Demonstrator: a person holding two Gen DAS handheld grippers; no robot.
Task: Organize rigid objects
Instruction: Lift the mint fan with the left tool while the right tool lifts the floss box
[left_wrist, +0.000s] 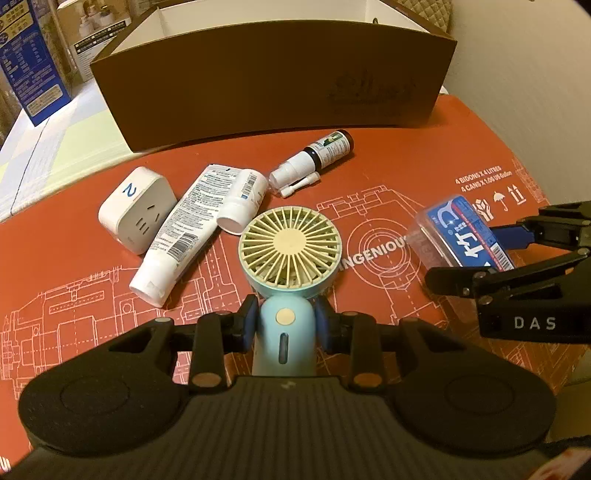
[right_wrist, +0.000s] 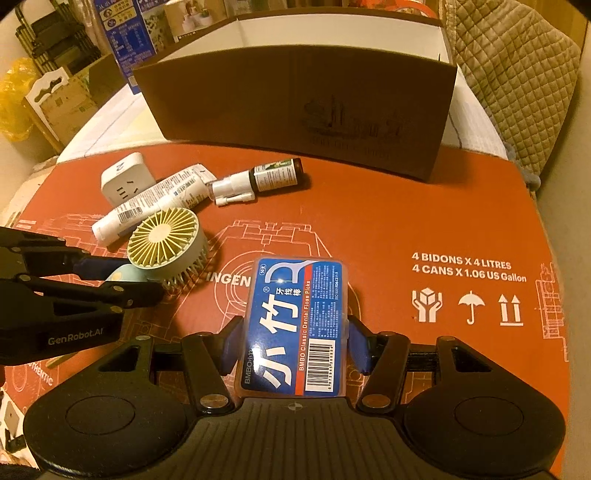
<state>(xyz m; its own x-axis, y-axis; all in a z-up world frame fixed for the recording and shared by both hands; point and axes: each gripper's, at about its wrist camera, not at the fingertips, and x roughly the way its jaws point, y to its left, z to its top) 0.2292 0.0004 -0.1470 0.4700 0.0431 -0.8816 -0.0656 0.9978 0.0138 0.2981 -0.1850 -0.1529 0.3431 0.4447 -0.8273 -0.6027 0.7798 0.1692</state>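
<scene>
My left gripper (left_wrist: 286, 325) is shut on the light-blue handle of a small hand fan (left_wrist: 288, 251) with a yellow grille; the fan also shows in the right wrist view (right_wrist: 162, 243). My right gripper (right_wrist: 293, 343) is shut on a blue box of dental floss picks (right_wrist: 295, 325), which also shows at the right of the left wrist view (left_wrist: 463, 232). On the red cardboard surface (right_wrist: 406, 206) lie a white plug adapter (left_wrist: 136, 208), a white tube (left_wrist: 181, 229), a small white bottle (left_wrist: 242, 201) and a dark spray bottle (left_wrist: 314, 157).
A large open brown cardboard box (left_wrist: 273, 81) stands at the back of the red surface, also in the right wrist view (right_wrist: 303, 110). Blue printed cartons (left_wrist: 26, 62) stand at the back left. A quilted cushion (right_wrist: 513, 74) is at the back right.
</scene>
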